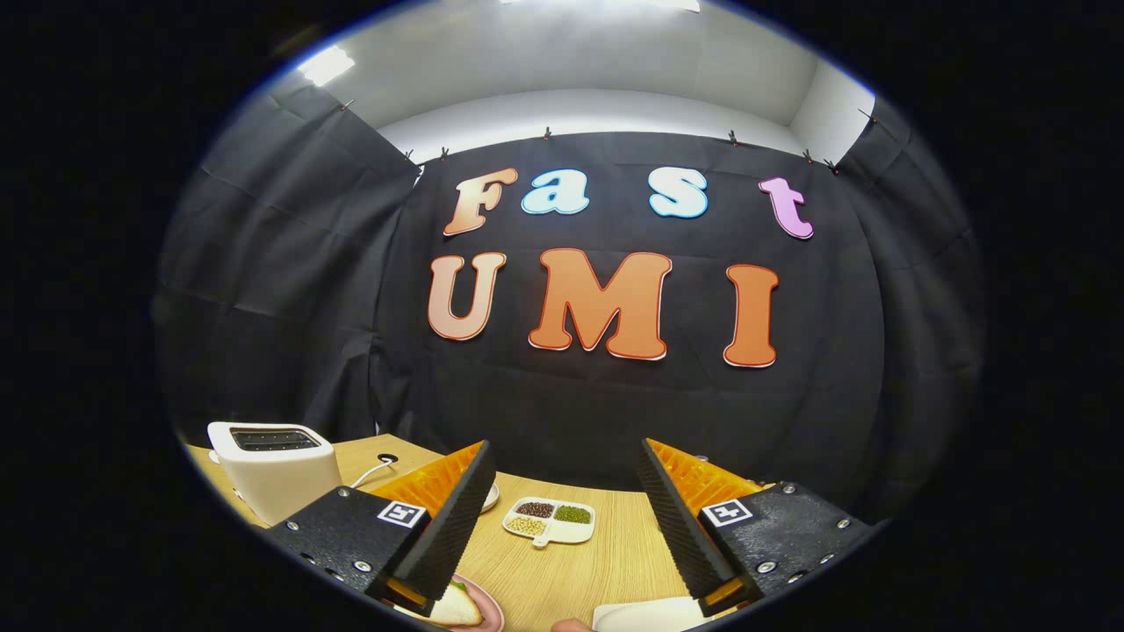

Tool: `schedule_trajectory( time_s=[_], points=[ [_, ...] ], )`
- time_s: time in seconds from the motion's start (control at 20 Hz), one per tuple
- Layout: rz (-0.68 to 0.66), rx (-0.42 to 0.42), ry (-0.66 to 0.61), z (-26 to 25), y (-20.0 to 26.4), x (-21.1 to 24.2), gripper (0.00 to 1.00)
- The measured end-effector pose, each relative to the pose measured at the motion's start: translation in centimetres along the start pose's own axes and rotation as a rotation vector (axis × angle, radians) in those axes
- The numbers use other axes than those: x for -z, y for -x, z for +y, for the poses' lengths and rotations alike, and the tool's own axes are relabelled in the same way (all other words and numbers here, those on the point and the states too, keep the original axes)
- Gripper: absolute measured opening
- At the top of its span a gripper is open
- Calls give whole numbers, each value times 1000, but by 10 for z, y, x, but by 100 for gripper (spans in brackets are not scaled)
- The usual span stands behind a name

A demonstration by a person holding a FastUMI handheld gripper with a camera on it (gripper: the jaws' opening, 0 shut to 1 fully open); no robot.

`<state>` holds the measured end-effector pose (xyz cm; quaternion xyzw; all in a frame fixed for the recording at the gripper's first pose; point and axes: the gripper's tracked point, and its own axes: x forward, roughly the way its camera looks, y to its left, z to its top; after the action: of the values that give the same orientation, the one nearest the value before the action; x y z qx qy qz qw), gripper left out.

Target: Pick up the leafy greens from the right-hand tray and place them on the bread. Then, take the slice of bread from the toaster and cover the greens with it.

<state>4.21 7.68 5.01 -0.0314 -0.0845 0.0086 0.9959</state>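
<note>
A: Task things? Quick.
B: Bread [458, 606] on a pink plate [492, 612], at the table's near edge, right under the left finger. A bit of green shows on top of it, so I'd judge the greens are already placed.
A: Toaster?
B: Toaster [274, 468] sits at the table's left edge, beyond the left finger. Can't see a slice in the slot from here.
A: Gripper?
B: Gripper [562, 527] spread wide, nothing between the fingers, held above the table [571, 579].
A: Anything else?
B: A divided dish [550, 521] of beans mid-table, ahead between the fingers. A white tray [645, 616] at the near edge under the right finger.
A: Next step done well?
B: My guess: swing left, line the fingers up with the slot, drop straight down, pinch the slice lightly, lift straight up.
</note>
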Motion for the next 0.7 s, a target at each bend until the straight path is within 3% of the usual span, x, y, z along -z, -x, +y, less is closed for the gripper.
schedule_trajectory(
  time_s=[0.7],
  points=[
    [-26,-3,-2,-3,4,-9,98]
  ],
)
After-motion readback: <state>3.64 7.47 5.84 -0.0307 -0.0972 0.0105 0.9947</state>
